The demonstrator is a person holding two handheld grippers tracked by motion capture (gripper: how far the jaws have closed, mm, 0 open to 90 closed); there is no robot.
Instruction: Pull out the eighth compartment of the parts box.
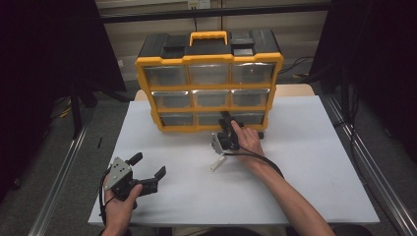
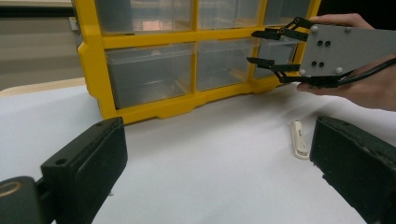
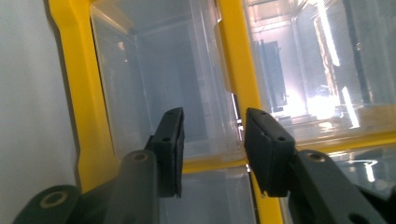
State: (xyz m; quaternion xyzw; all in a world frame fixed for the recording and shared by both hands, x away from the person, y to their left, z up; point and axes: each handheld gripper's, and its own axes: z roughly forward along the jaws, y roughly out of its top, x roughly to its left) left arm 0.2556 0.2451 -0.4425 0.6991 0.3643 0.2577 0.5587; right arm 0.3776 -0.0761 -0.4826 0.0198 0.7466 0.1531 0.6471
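Observation:
A yellow-framed organiser cabinet [image 1: 209, 59] with clear drawers and a black top stands at the back of the white table [image 1: 305, 172]. My right gripper [image 1: 226, 119] is at its bottom row, by the bottom right drawer [image 2: 273, 58]. In the right gripper view its jaws [image 3: 212, 119] stand apart, one over that clear drawer [image 3: 154, 74] and the other over the yellow bar [image 3: 236, 70] beside it, with the drawer's edge between them and no pad visibly pressing. My left gripper [image 1: 148, 164] lies at the front left, open and empty [image 2: 217, 135]. The right gripper [image 2: 256, 46] also shows ahead of it.
A small cream-white stick [image 1: 216, 162] lies on the table just in front of my right hand [image 1: 251, 140], also seen as the stick [image 2: 299, 139] in the left gripper view. Dark frames and rails flank the table.

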